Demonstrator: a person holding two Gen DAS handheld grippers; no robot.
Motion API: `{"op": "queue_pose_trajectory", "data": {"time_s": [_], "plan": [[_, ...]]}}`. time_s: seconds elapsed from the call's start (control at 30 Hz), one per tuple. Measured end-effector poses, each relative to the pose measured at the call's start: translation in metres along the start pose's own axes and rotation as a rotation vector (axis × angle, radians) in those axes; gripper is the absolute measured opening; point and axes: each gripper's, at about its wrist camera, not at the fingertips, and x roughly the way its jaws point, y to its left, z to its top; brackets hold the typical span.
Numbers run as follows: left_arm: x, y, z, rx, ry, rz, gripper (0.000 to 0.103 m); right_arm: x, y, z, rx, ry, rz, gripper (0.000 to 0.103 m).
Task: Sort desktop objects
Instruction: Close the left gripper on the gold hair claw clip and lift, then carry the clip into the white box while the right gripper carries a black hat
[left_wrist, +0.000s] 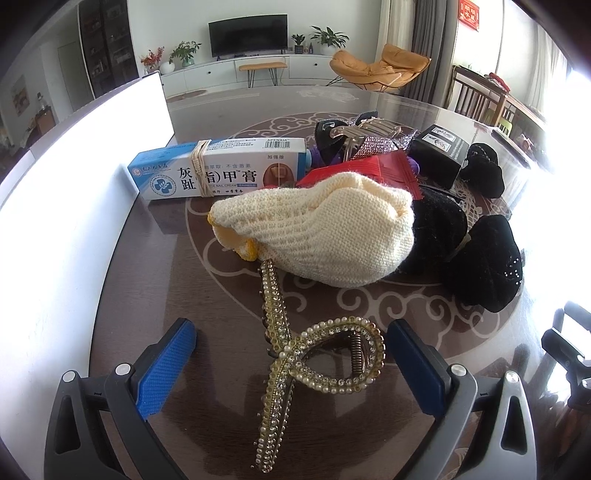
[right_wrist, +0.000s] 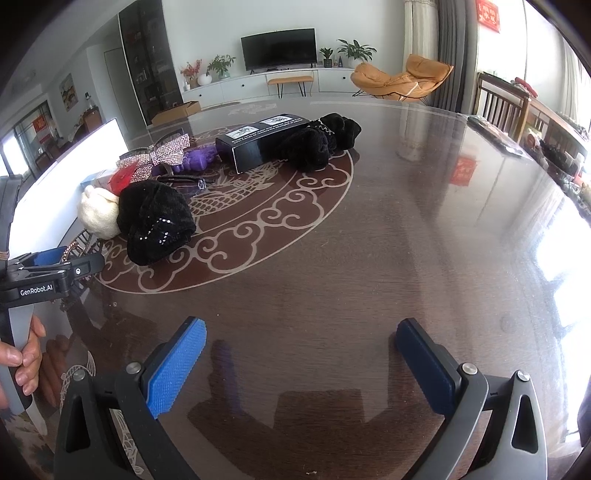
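A: Entry, left gripper (left_wrist: 291, 356). Jaws spread wide, nothing held. The rhinestone hair claw (left_wrist: 295, 354) lies on the table (left_wrist: 147, 288) directly between the two blue pads (left_wrist: 166, 369), touching neither as far as I can see.

B: Orientation of the claw?

A: Long axis runs roughly along the fingers, away from the camera toward the cream knitted hat (left_wrist: 314, 232), tilted a little left at the far end. The looped handle and spring sit toward the right-hand pad. So the jaws would close across its narrow dimension (favourable, I judge, though the beaded edges look slippery).

B: Right gripper?

A: Right gripper (right_wrist: 301, 363) also released, empty, only bare glossy tabletop between its pads. The pile is ahead and left of it: black velvet hat (right_wrist: 159, 221), black box (right_wrist: 258, 144), sequin bow (right_wrist: 166, 157), all well apart from its tips.

B: Which hand is nearer the claw?

A: Left, clearly; it already straddles it. In the right view the claw is nearly hidden behind the left tool.

B: Beyond the claw?

A: Ointment box (left_wrist: 221, 168), ahead-left of the left jaws, past the cream hat.
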Motion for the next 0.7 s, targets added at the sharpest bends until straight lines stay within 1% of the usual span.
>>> {"op": "queue_pose_trajectory", "data": {"time_s": [0.07, 0.13, 0.17, 0.23, 0.27, 0.3, 0.43, 0.47, 0.5, 0.53, 0.57, 0.6, 0.67, 0.7], "plan": [[0.0, -0.001, 0.001, -0.005, 0.007, 0.005, 0.103, 0.0, 0.001, 0.0, -0.004, 0.002, -0.005, 0.103], [0.001, -0.001, 0.004, 0.02, 0.013, 0.001, 0.103, 0.001, 0.002, 0.0, -0.008, 0.005, -0.01, 0.103], [0.0, 0.0, 0.005, 0.018, 0.004, 0.0, 0.1, 0.001, 0.002, 0.0, -0.009, 0.005, -0.011, 0.103], [-0.007, 0.003, 0.003, 0.003, -0.031, -0.001, 0.058, 0.001, 0.002, -0.001, -0.009, 0.005, -0.011, 0.103], [-0.009, 0.004, 0.002, 0.006, -0.036, -0.003, 0.049, 0.001, 0.002, -0.001, -0.01, 0.006, -0.012, 0.103], [-0.012, 0.005, -0.001, 0.009, -0.033, -0.003, 0.047, 0.001, 0.002, -0.001, -0.011, 0.006, -0.013, 0.103], [-0.026, 0.009, -0.022, 0.02, -0.019, -0.023, 0.047, 0.0, 0.0, -0.001, -0.008, 0.007, -0.009, 0.103], [-0.031, 0.009, -0.029, 0.025, -0.017, -0.028, 0.047, 0.001, 0.002, -0.001, -0.028, 0.013, -0.011, 0.103], [-0.035, 0.01, -0.034, 0.03, -0.016, -0.032, 0.047, 0.002, 0.005, 0.001, -0.058, 0.028, 0.005, 0.103], [-0.038, 0.011, -0.039, 0.03, -0.017, -0.035, 0.047, 0.004, 0.01, 0.006, -0.091, 0.054, 0.068, 0.103], [-0.041, 0.012, -0.043, 0.026, -0.018, -0.039, 0.046, 0.005, 0.016, 0.015, -0.113, 0.078, 0.158, 0.103], [-0.043, 0.012, -0.046, 0.019, -0.019, -0.043, 0.046, 0.006, 0.025, 0.025, -0.138, 0.089, 0.208, 0.102], [-0.046, 0.014, -0.049, 0.001, -0.022, -0.053, 0.045, 0.007, 0.05, 0.05, -0.224, 0.068, 0.199, 0.102], [-0.046, 0.015, -0.05, -0.008, -0.022, -0.059, 0.045, 0.012, 0.066, 0.063, -0.28, 0.072, 0.206, 0.102]]}}
